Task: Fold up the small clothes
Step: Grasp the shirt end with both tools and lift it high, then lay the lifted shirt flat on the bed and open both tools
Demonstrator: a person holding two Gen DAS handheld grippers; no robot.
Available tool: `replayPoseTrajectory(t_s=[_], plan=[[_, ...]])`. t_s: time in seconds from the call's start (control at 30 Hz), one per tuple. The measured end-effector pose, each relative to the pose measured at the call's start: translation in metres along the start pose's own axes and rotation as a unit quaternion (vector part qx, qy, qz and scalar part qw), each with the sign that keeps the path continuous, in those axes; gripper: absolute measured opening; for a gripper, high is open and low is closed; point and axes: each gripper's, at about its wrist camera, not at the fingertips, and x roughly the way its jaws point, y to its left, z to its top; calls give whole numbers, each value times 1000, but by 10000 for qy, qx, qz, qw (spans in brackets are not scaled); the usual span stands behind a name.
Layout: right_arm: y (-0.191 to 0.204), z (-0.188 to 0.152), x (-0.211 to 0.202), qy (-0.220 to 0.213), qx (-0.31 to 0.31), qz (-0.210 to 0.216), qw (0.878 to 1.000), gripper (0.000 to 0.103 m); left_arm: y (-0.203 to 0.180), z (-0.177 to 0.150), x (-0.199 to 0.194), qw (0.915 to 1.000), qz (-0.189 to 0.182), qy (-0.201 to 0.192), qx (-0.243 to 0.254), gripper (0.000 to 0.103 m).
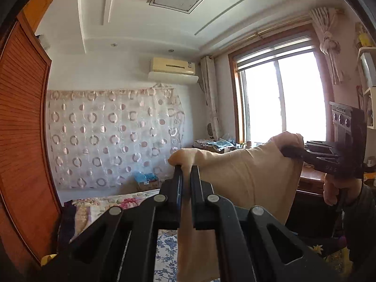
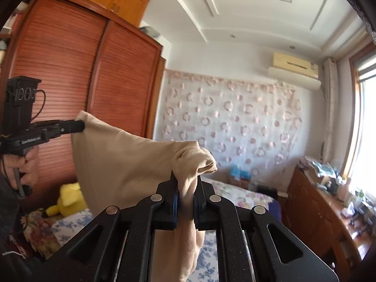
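Towering behind the scene, a louvred wooden wardrobe and a circle-patterned curtain frame a bedroom, with a floral bedspread spread below. Stretched in mid-air above that bed hangs a beige garment, held up by two corners. The left gripper pinches one bunched corner between its pressed-together fingers; the right gripper clamps the opposite corner likewise. A yellow plush toy lies on the bed.

Beige garment stretched btwn right claw & left claw, above bed.
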Motion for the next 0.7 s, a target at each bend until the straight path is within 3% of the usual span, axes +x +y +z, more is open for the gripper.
replayPoseTrajectory(t_s=[0.17, 0.33, 0.53, 0.6, 0.63, 0.7], plan=[[20, 10, -4, -130, -150, 238, 9995, 6, 25, -11, 7, 9998, 193, 63, -79, 3], [18, -7, 39, 176, -102, 351, 9992, 6, 52, -48, 54, 9981, 405, 438, -164, 3], [-10, -76, 158, 1061, 221, 360, 9935, 6, 92, -135, 177, 9889, 838, 1216, -161, 10], [-21, -112, 212, 1393, 313, 217, 9895, 8, 112, -174, 223, 9784, 1042, 1784, -61, 21], [-25, -128, 234, 1620, 329, 117, 9862, 11, 117, -190, 237, 9731, 1062, 2045, -92, 24], [-35, -172, 284, 2385, 414, -128, 9702, 31, 124, -221, 257, 9629, 979, 2506, -215, 26]])
